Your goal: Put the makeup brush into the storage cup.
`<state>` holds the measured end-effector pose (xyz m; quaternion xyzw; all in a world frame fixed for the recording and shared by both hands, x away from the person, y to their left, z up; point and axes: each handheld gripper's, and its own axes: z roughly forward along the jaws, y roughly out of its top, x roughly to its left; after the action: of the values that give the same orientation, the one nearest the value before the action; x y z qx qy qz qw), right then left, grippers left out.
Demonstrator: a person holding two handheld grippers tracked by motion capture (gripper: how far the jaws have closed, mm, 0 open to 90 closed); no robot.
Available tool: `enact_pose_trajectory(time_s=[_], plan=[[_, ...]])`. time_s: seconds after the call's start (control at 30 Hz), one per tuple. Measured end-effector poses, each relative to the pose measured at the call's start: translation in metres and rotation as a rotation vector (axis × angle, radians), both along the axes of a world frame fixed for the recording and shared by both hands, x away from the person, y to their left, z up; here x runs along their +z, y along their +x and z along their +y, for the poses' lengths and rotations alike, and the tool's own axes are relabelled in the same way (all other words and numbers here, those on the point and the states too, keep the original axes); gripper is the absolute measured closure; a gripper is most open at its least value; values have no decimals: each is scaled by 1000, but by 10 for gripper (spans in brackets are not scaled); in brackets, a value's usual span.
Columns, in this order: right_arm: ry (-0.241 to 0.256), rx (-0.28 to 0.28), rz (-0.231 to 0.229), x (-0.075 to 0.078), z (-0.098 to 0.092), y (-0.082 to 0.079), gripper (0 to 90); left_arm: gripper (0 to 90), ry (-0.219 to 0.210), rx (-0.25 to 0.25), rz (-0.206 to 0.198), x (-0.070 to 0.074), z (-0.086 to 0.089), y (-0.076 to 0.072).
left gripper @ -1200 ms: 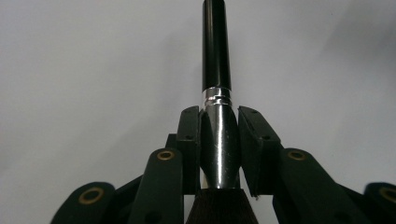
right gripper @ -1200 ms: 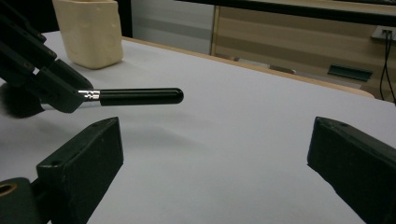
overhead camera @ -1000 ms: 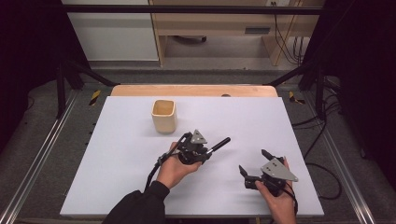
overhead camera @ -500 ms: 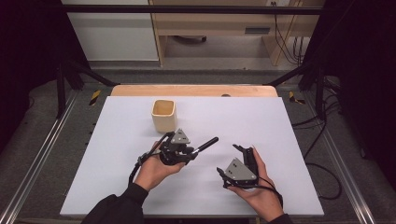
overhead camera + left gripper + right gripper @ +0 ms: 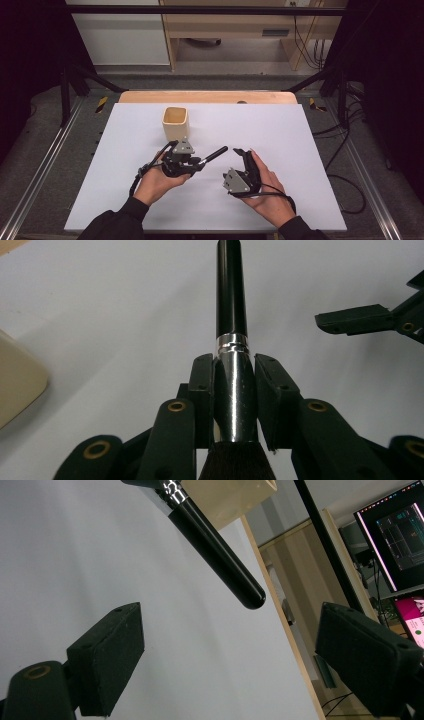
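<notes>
My left gripper (image 5: 195, 163) is shut on the silver ferrule of a makeup brush (image 5: 214, 153). Its black handle sticks out to the right and away, above the white table. In the left gripper view the brush (image 5: 231, 315) runs straight up between my left gripper (image 5: 234, 377) pads, bristles at the bottom edge. My right gripper (image 5: 241, 158) is held just right of the handle's end, open and empty. In the right gripper view the handle tip (image 5: 220, 555) hangs ahead of my right gripper (image 5: 235, 655), apart from both wide-spread pads (image 5: 107, 652).
A beige square cup (image 5: 175, 123) stands upright on the white table top (image 5: 280, 130), beyond my left hand; it also appears as the cup (image 5: 15, 380) at the left edge. A wooden strip (image 5: 207, 96) borders the table's far edge. Cables trail at the right.
My right gripper has moved left across the table, close to the brush handle's end, and has turned. My left gripper has shifted a little left, still holding the brush.
</notes>
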<state>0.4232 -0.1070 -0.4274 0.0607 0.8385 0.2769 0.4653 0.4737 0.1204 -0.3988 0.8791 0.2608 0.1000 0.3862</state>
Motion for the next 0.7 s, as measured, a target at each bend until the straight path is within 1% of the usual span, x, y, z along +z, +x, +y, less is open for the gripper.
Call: enact_pose_trajectory(time_s=[0.1,0.13,0.2,0.23,0.33,0.37,0.4,0.47,0.53,0.6,0.63,0.7], plan=[[-39,10,-15,1,3,1,136,707,13,-16,1,1,1,0],[-49,11,-35,1,4,1,139,707,14,-20,2,1,1,0],[-56,16,-35,2,5,0,145,707,19,-25,5,0,1,0],[-58,21,-46,3,6,1,153,707,21,-27,7,-1,1,0],[-72,37,-61,4,8,1,172,707,28,-40,12,0,-1,-1],[-65,29,-63,3,9,0,177,707,26,-40,12,0,-2,-2],[-70,34,-64,3,11,0,184,707,24,-43,14,-1,-2,-2],[-81,45,-69,2,13,0,200,707,40,-54,14,0,-3,-2],[-109,57,-81,1,16,1,222,707,40,-59,17,-1,-4,-2],[-117,68,-78,-1,19,1,241,707,48,-63,19,-1,-5,-3],[-124,71,-81,-2,20,1,248,707,37,-59,22,-2,-5,-3],[-148,83,-90,-4,22,1,279,707,37,-62,22,-2,-6,-4]])
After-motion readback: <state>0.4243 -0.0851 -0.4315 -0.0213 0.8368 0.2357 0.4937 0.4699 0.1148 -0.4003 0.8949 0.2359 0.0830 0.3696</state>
